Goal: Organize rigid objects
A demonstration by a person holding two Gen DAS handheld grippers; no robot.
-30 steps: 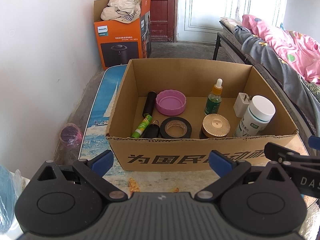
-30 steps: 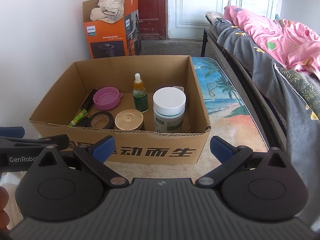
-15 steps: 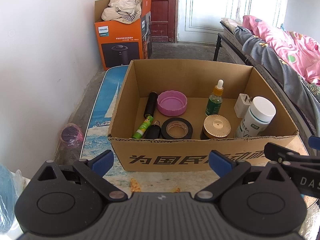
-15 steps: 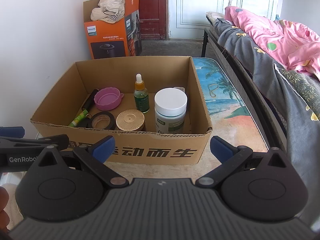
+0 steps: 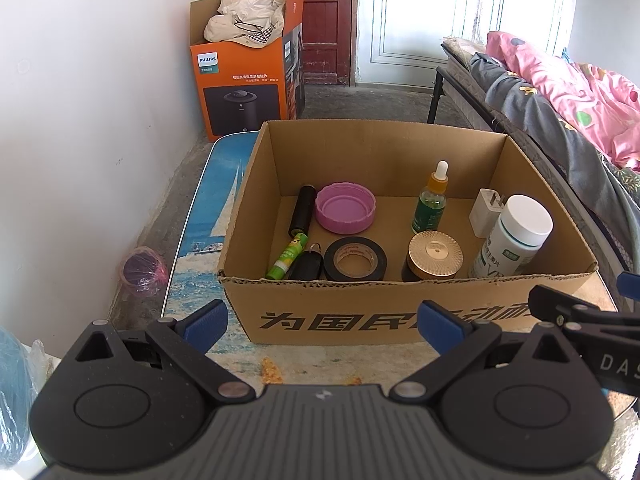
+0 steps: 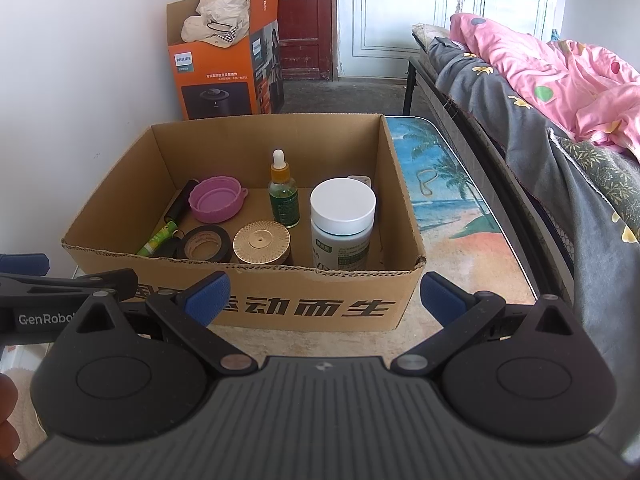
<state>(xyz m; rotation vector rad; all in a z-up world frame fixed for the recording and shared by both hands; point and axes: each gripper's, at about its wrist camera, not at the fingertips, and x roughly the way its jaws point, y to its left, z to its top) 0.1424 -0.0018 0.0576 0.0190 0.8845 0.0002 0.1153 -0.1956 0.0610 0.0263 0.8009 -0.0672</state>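
An open cardboard box [image 5: 360, 316] [image 6: 304, 304] stands on the table. Inside lie a pink lid [image 5: 345, 208], a black tube [image 5: 302, 210], a green glue stick [image 5: 287, 256], a roll of black tape [image 5: 355, 259], a gold-lidded jar [image 5: 435, 252], a green dropper bottle [image 5: 430, 204], a white charger [image 5: 484, 212] and a white pill bottle [image 5: 514, 236] [image 6: 342, 224]. My left gripper [image 5: 322, 322] is open and empty in front of the box. My right gripper [image 6: 324, 294] is open and empty, also in front of the box.
An orange Philips box [image 5: 250, 76] with cloth on top stands on the floor behind. A bed with a pink quilt [image 6: 560, 80] runs along the right. A white wall is at the left. A pink bag [image 5: 142, 274] lies on the floor by the table.
Both grippers have lifted or drawn back slightly; the box sits a little lower in view. Nothing was taken or released.
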